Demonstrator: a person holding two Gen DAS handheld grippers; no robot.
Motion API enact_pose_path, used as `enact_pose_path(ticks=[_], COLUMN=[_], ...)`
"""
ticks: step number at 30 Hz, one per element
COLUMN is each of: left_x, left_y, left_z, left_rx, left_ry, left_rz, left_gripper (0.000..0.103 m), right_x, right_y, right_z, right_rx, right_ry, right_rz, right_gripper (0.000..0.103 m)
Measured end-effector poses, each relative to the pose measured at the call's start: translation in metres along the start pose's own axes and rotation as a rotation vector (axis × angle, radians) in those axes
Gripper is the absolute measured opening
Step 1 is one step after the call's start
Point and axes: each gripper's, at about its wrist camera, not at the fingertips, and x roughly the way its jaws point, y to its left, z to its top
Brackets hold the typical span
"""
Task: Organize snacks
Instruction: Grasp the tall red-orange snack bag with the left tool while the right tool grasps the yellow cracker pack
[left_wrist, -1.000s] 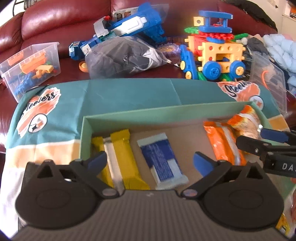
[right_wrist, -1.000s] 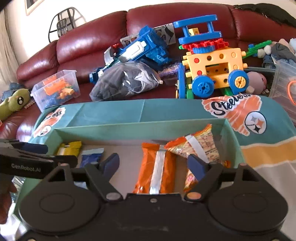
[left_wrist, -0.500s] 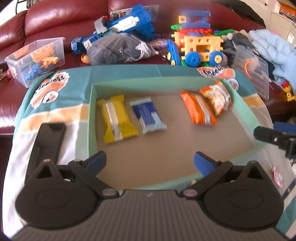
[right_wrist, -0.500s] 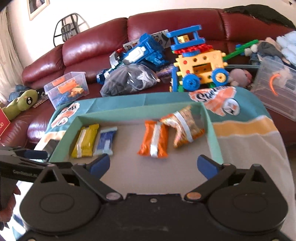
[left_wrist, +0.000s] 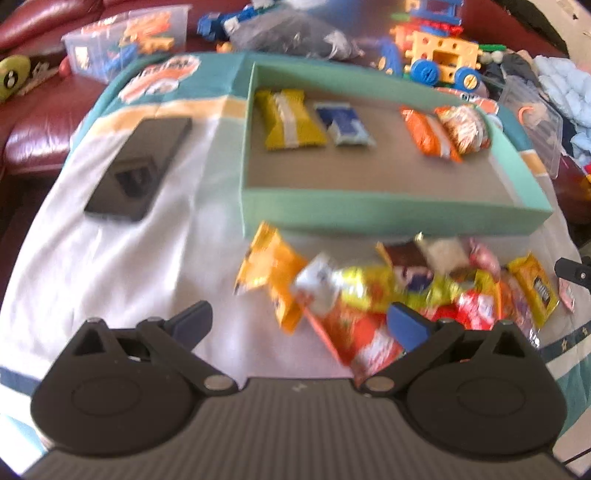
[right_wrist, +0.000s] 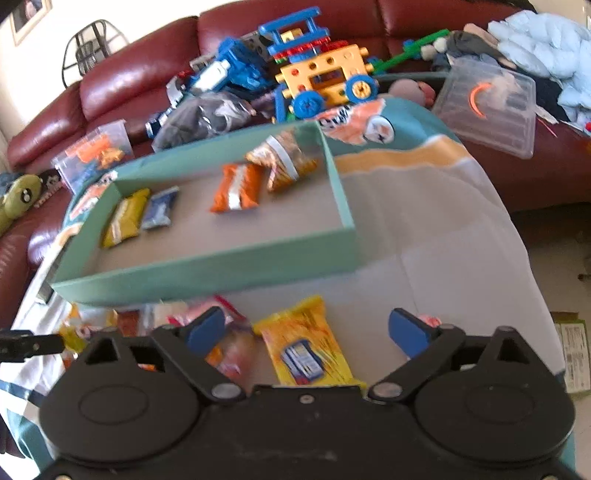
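Note:
A green box (left_wrist: 388, 212) (right_wrist: 207, 269) sits on a cloth-covered table. Inside lie a yellow packet (left_wrist: 290, 120), a blue packet (left_wrist: 343, 123), an orange packet (left_wrist: 428, 134) and an orange-patterned bag (left_wrist: 463, 127). A pile of loose snack packets (left_wrist: 388, 288) lies in front of the box. My left gripper (left_wrist: 299, 323) is open and empty above the pile's left part. My right gripper (right_wrist: 308, 328) is open and empty above a yellow packet (right_wrist: 306, 349) at the pile's right end.
A black flat device (left_wrist: 138, 168) lies on the cloth left of the box. Behind the table a red sofa (right_wrist: 122, 85) carries toy vehicles (right_wrist: 325, 77), a dark bag (right_wrist: 207, 118) and clear plastic bins (right_wrist: 487, 110).
Both grippers have pulled back and up from inside the box, towards the table's near side. The loose snack pile in front of the box has come into view. Both stay open.

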Motion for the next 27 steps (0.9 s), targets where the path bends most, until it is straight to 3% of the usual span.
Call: enact_pose_path(ticks=[4, 9, 14, 16, 17, 21, 24, 27], left_x=[0.011, 0.017, 0.031, 0.032, 0.031, 0.028, 0.025, 0.02], left_y=[-0.006, -0.021, -0.028, -0.03, -0.031, -0.028, -0.017, -0.003], left_z=[-0.004, -0.004, -0.003, -0.004, -0.004, -0.007, -0.009, -0.012], left_rx=[-0.016, 0.006, -0.001, 0.011, 0.027, 0.062, 0.07, 0.07], left_ry=[0.038, 0.04, 0.066, 0.057, 0.049, 0.04, 0.04, 0.041], left_rz=[-0.006, -0.014, -0.022, -0.018, -0.024, -0.041, -0.035, -0.029], left_gripper=[0.102, 0.095, 0.072, 0.065, 0.053, 0.048, 0.039, 0.04], right_x=[0.013, 0.026, 0.037, 0.04, 0.04, 0.035, 0.03, 0.024], right_y=[0.008, 0.016, 0.019, 0.019, 0.021, 0.024, 0.025, 0.026], right_z=[-0.006, -0.009, -0.01, -0.011, -0.013, -0.018, -0.023, -0.03], right_rx=[-0.046, -0.077, -0.102, -0.107, -0.117, -0.12, -0.101, -0.093], right_ry=[0.042, 0.072, 0.097, 0.108, 0.108, 0.103, 0.111, 0.119], right_rz=[-0.016, -0.021, -0.038, -0.037, -0.038, -0.039, -0.032, -0.027], right_gripper=[0.07, 0.065, 0.06, 0.048, 0.047, 0.046, 0.046, 0.046])
